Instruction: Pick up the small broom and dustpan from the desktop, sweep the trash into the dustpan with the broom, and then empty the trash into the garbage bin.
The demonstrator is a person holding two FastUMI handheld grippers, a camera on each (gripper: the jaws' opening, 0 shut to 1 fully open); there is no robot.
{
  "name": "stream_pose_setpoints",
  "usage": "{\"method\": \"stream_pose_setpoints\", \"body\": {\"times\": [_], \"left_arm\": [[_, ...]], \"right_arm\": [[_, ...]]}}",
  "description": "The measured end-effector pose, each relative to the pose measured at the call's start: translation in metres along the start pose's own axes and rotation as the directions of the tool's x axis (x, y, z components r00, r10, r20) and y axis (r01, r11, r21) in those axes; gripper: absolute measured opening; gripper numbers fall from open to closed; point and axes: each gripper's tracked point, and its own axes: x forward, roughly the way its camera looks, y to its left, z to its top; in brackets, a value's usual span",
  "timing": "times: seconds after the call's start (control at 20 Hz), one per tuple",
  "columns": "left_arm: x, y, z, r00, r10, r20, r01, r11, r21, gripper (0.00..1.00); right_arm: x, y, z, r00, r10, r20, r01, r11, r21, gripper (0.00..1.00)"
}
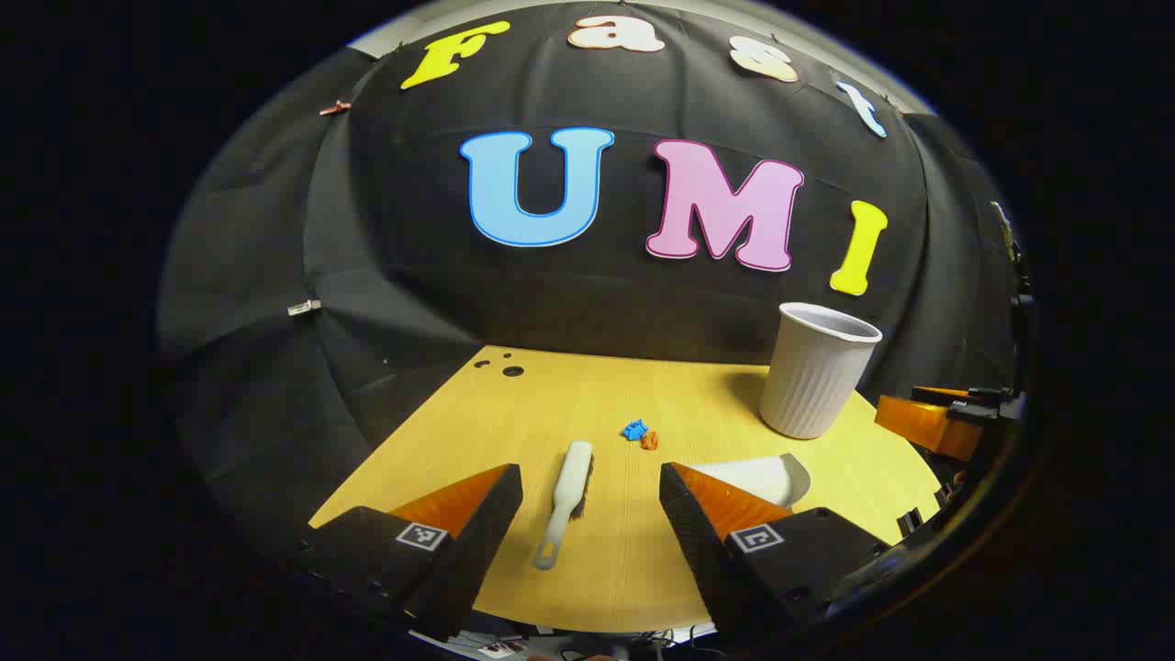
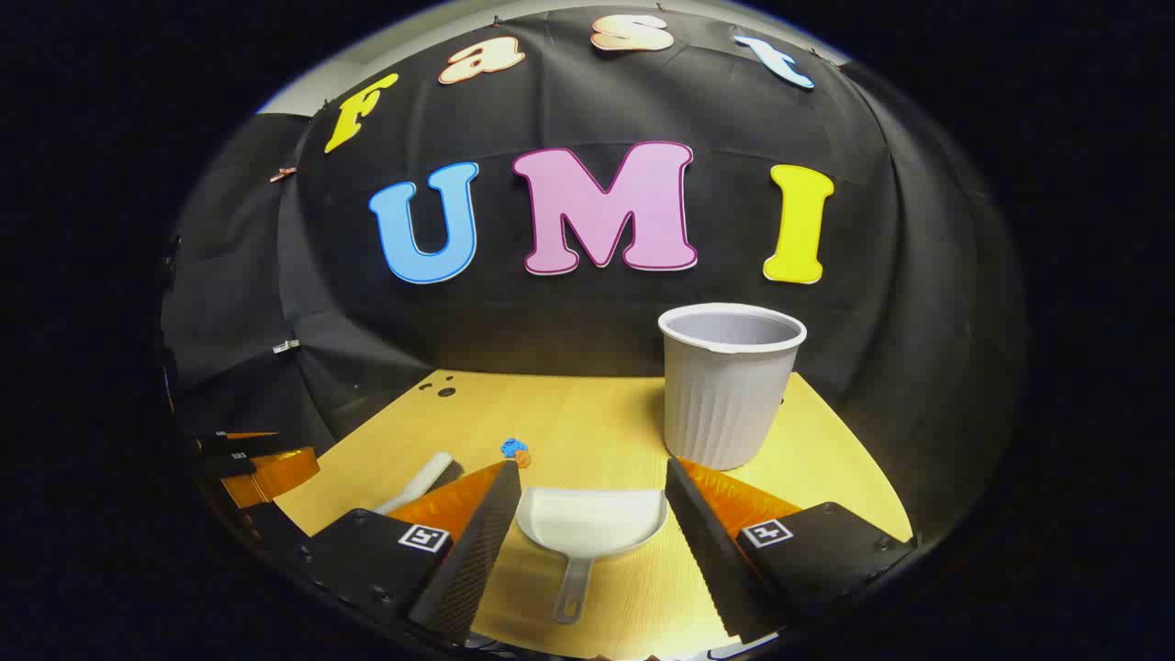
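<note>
From the left gripper view I see my left gripper with its jaws spread wide and holding nothing, poised above the near edge of the pale yellow wooden desktop. The small white plastic broom lies flat on the wood between the two fingers (seen from above, not touched by either), its handle end toward me and its dark bristles toward the far side. Just beyond its head sit the trash bits, a crumpled blue scrap touching a small orange scrap. The white ribbed plastic garbage bin stands upright at the right rear of the desktop, and the white dustpan lies near its base, partly hidden behind my right-hand finger.

In the right gripper view, my right gripper is likewise wide apart and empty. The dustpan rests flat between its fingers, handle pointing toward me, scoop mouth facing away. The bin stands just behind the right finger. The other gripper shows at the far left edge.
</note>
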Motion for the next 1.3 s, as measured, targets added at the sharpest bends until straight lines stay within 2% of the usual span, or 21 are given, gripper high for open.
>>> {"method": "stream_pose_setpoints", "body": {"times": [0.2,0.4,0.85,1.1,1.3], "left_arm": [[0.01,0.011,-0.002,1.0,-0.017,-0.012,0.017,1.0,0.018,0.96],[0.017,0.021,-0.016,0.998,-0.039,-0.051,0.038,0.999,-0.034,0.96],[0.04,0.041,-0.053,0.981,-0.055,-0.183,0.048,0.998,-0.045,0.96],[0.066,0.044,-0.093,0.926,-0.08,-0.368,0.051,0.995,-0.088,0.96],[0.095,0.056,-0.123,0.864,-0.052,-0.5,0.034,0.998,-0.045,0.96]], "right_arm": [[0.003,0.004,-0.016,0.997,-0.037,-0.067,0.036,0.999,-0.018,0.99],[-0.001,0.017,-0.038,0.99,-0.04,-0.132,0.036,0.999,-0.029,0.99],[-0.004,0.026,-0.058,0.982,-0.055,-0.18,0.05,0.998,-0.033,0.99],[-0.004,0.019,-0.073,0.97,-0.088,-0.228,0.081,0.996,-0.038,0.99],[-0.007,0.008,-0.094,0.951,-0.112,-0.29,0.111,0.994,-0.019,0.99]]}}
